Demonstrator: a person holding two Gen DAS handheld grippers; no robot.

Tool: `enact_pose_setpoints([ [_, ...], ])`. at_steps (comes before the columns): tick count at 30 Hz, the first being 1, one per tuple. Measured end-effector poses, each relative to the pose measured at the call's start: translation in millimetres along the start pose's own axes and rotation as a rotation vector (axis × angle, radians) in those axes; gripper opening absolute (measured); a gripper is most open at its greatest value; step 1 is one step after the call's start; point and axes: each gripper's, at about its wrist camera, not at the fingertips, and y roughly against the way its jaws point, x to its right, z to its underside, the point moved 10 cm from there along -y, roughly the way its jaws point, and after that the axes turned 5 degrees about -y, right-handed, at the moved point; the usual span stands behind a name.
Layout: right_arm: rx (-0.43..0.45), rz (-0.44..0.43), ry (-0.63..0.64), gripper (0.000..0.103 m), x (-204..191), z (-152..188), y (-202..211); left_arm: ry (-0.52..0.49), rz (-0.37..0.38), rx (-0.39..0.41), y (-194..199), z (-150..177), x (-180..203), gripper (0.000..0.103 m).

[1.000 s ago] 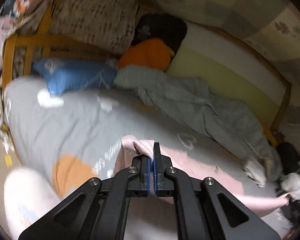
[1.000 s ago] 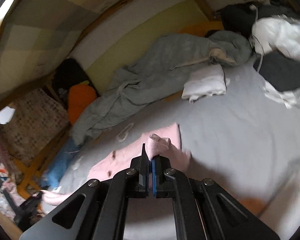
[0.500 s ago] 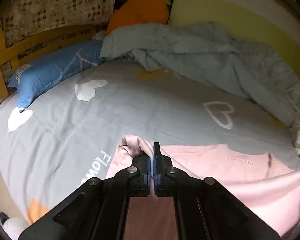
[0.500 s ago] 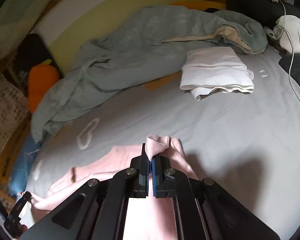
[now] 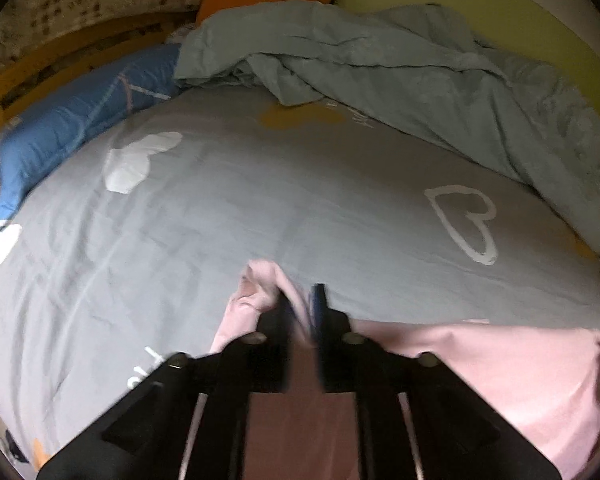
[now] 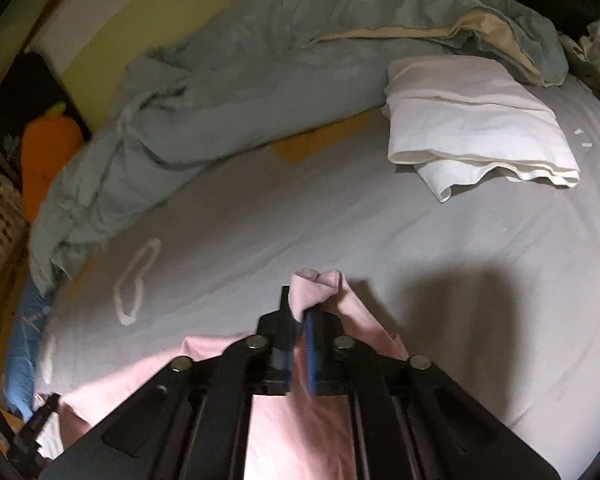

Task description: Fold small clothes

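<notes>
I'm laying the pink garment (image 5: pixel 500 364) out on the grey bed sheet (image 5: pixel 260 208), a corner at each side. On the left, my left hand-held gripper (image 5: pixel 302 308) has just been opening: its jaws stand a little apart with the bunched pink corner between them, so that grip is letting go. I judge the best move is to let the cloth drop clear before drawing back, so the edge stays flat and nothing drags. To the right, my right hand-held gripper (image 6: pixel 298 316) has also just been opening, by less; the other pink corner sits between its blue pads, and whether they press on it I cannot tell. The garment's near half lies hidden under both gripper bodies, motion blur smears the left jaws, and the folded white cloth (image 6: pixel 472 120) lies well apart.
</notes>
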Motion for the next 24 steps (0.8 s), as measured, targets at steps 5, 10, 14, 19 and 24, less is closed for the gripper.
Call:
enact_pose_setpoints([
  [5,0.095,0.118,0.022,0.075,21.5,-16.1,20.2,0.012,-0.085,0.102,34.2,-7.8,-23.8,0.077],
  [10,0.164,0.104,0.069,0.076,24.8,-27.0,64.6,-0.166,-0.012,0.153,82.2,12.2,2.2,0.077],
  [14,0.051,-0.09,0.309,0.075,-22.6,23.2,87.5,-0.372,0.073,0.166,106.2,59.6,44.0,0.079],
  [19,-0.056,-0.133,0.581,0.076,-44.2,114.5,87.4,-0.432,0.063,0.097,91.8,110.4,53.3,0.079],
  [24,-0.165,-0.067,0.612,0.075,-10.4,161.8,66.0,-0.421,0.017,0.024,75.1,149.9,40.0,0.082],
])
